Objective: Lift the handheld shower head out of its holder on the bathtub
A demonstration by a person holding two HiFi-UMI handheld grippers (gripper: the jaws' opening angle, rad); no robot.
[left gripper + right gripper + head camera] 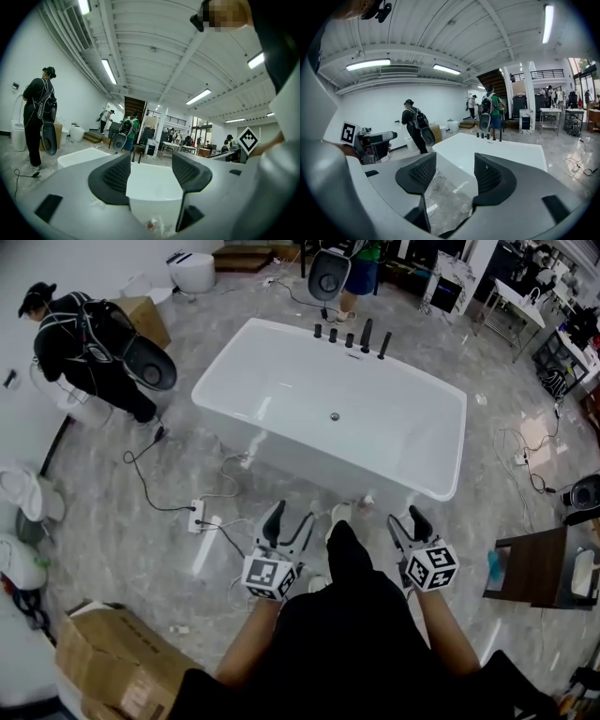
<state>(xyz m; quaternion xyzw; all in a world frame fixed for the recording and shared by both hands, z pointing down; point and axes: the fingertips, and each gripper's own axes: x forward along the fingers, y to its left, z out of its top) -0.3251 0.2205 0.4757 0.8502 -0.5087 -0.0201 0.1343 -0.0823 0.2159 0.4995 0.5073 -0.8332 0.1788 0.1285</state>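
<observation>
One bathtub (281,381), two grippers (292,519) (406,522)

Black shower head (384,341) stands upright — far rim of white bathtub (319,457).

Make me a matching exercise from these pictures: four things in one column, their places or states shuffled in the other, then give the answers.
1. bathtub
2. black tub fittings
3. cardboard box
4. left claw

A. on the tub's far rim
B. lower left corner of the head view
C. open, on the tub's near side
D. centre of the room, white

Pairs: 1-D, 2-A, 3-B, 4-C
</observation>
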